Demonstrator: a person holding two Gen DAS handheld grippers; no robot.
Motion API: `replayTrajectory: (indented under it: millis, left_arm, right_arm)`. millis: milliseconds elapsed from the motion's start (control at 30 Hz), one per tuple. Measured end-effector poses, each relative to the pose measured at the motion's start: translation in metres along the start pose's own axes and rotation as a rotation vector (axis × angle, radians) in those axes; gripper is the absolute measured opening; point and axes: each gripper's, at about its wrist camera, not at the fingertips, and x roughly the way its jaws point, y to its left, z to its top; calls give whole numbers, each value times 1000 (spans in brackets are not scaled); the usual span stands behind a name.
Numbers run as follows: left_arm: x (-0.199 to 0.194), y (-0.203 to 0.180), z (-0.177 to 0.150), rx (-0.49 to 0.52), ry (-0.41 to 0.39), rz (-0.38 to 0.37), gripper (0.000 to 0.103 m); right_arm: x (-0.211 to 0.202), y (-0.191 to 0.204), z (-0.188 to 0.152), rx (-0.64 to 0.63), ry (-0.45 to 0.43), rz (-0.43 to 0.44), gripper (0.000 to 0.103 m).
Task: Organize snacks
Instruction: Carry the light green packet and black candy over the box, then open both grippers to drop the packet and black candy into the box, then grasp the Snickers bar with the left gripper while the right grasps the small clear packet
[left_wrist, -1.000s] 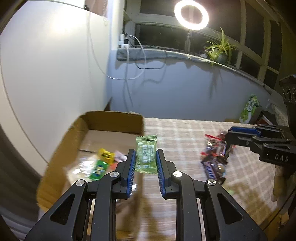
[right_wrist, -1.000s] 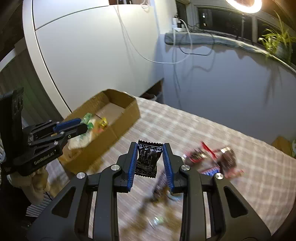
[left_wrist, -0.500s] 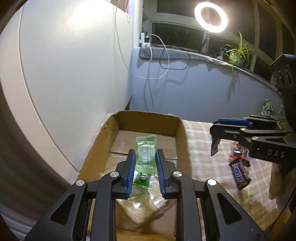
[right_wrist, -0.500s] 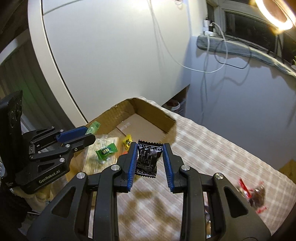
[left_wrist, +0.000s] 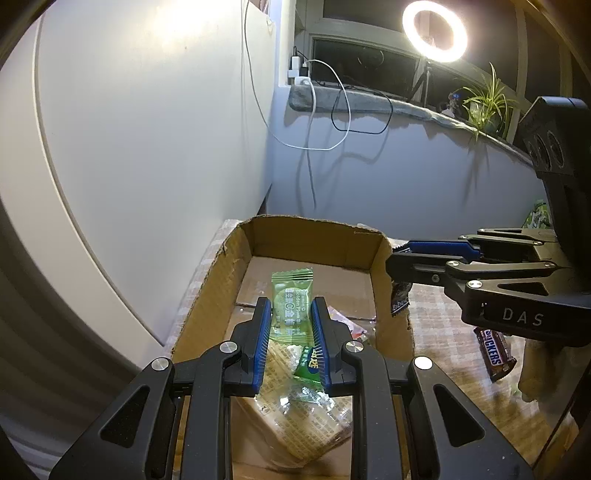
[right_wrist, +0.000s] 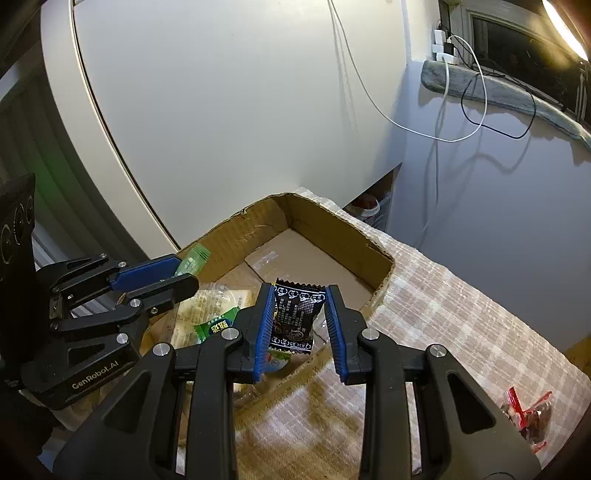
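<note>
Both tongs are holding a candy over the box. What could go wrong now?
1. The right tongs hold the black packet near the box wall's edge; let go there, it might land on the cloth outside.
2. The left tongs with the green packet are close to the right ones, so they might bump.
3. The snacks already inside form a pile, so a dropped packet might slide off.

I see a pale green candy wrapper (left_wrist: 291, 306) with white lettering, a black snack packet (right_wrist: 297, 314) printed in white, a plain brown cardboard box (left_wrist: 218, 280), a beige-and-white checked tablecloth (right_wrist: 461, 332), and a brown Snickers bar (left_wrist: 495, 354).
</note>
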Motion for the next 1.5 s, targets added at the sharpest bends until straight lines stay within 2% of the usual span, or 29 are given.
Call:
replayTrajectory:
  millis: [367,400,433,467,500,667,700,833,900,1167,1500]
  left_arm:
    - [-2,5,0,-18,-7,16,24]
    - [-2,5,0,-16,-5,17,32]
    - [-2,5,0,-15,-5,20,37]
    - [-4,5,-1,-15,-8,25,43]
    - [-4,6,-1,-17,-9,26,46]
    - [-8,7,2,-25,-13,35,47]
    - [-9,7,2,-26,-14,36,53]
    - [-14,5,2,-24,-26,32,59]
    - [-17,2,2,-20,-29,25,66]
    - [-30,-19,-2,-3,-51,-22,67]
    - [-38,-61,-10,18,-42,-106,67]
  right_arm:
    - [6,5,7,-16,-4,-12,31]
    - [5,5,8,-17,-6,-12,37]
    - [4,5,8,-18,-9,-16,50]
    - [3,5,8,-21,-16,-24,57]
    - [0,5,8,-23,-26,-33,65]
    - [-9,3,10,-18,-38,-34,66]
    - [-12,3,10,-19,-41,-38,68]
    - [-25,0,9,-20,-65,-55,91]
    - [-33,-4,8,-10,-76,-61,94]
    - [-74,-20,-14,-3,-82,-95,98]
    - [-128,-52,-66,56,-77,-150,99]
